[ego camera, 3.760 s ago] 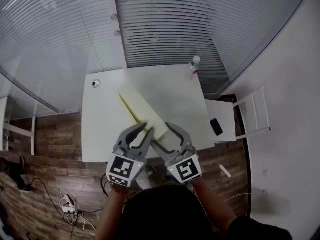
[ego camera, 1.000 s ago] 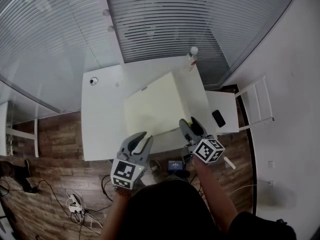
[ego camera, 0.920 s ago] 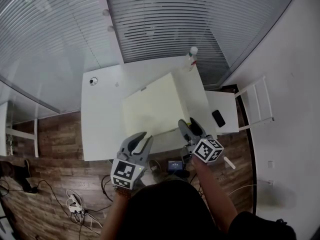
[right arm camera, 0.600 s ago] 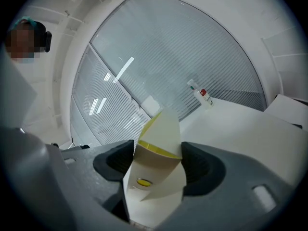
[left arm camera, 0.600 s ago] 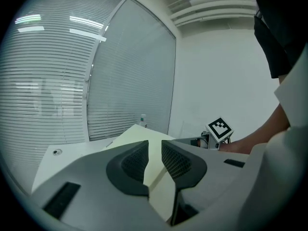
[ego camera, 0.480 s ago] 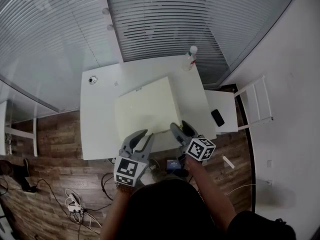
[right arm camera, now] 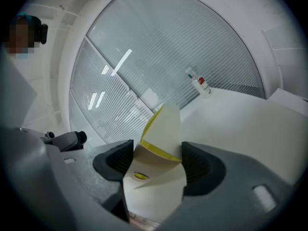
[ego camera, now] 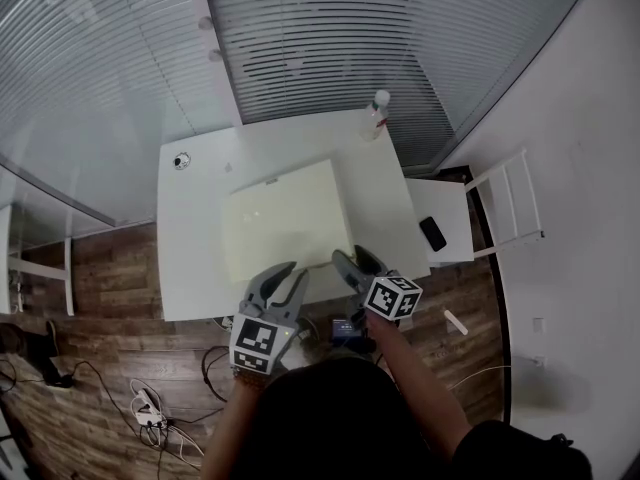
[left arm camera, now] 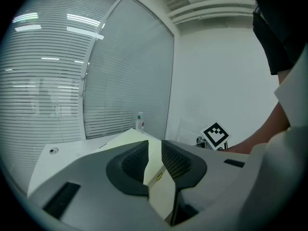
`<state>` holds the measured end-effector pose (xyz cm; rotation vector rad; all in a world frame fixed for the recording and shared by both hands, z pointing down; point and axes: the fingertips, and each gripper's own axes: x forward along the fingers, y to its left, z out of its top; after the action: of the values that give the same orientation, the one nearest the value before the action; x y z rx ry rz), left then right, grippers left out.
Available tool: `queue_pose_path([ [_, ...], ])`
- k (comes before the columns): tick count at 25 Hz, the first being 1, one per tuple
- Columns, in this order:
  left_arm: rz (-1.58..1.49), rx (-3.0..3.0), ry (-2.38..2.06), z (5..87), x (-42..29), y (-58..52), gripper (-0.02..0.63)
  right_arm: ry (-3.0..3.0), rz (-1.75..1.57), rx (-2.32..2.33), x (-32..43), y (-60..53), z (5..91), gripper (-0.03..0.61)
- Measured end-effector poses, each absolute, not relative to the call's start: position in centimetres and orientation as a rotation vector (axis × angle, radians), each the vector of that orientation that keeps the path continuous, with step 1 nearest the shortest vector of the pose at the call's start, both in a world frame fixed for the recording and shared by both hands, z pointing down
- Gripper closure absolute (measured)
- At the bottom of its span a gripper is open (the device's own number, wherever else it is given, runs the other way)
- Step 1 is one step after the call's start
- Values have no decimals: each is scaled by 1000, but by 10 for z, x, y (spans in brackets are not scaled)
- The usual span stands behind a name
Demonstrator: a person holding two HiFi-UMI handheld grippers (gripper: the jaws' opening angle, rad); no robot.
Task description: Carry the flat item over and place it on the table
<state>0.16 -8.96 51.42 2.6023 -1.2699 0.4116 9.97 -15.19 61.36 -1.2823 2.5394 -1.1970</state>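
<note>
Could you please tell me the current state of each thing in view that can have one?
flat item: nearly level over the table, gripped at its near edge; contact with the table unclear.
left tongs: shut on the flat item.
right tongs: shut on the flat item.
bottle: upright, capped, near the table's far edge.
phone: lying flat, screen dark.

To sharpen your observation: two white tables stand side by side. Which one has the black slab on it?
The smaller table, at the right by the white chair, bears the black slab; the larger table lies under the cream sheet.
</note>
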Motion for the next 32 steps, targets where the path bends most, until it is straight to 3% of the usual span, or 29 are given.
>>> queue_pose_path([
  [8,422,2586,-1271,520,-1,-89,523,2653,-1151,-1342,101,-151,627,270],
  [11,423,2584,-1270,522,-2,-88,523,2896,-871,-1456,96,-146,632,433],
  [12,422,2583,-1270,522,-2,-89,523,2937,-820,-1453,92,-145,632,454],
  [22,420,2542,-1301,532,-16,-90,523,3138,-634,-1429,76,-144,638,451],
  [25,460,2478,-1348,553,-38,-87,523,3222,-621,-1403,77,-139,648,391],
  [32,575,2272,-1449,610,-102,-82,523,3487,-470,-1332,79,-130,673,326],
])
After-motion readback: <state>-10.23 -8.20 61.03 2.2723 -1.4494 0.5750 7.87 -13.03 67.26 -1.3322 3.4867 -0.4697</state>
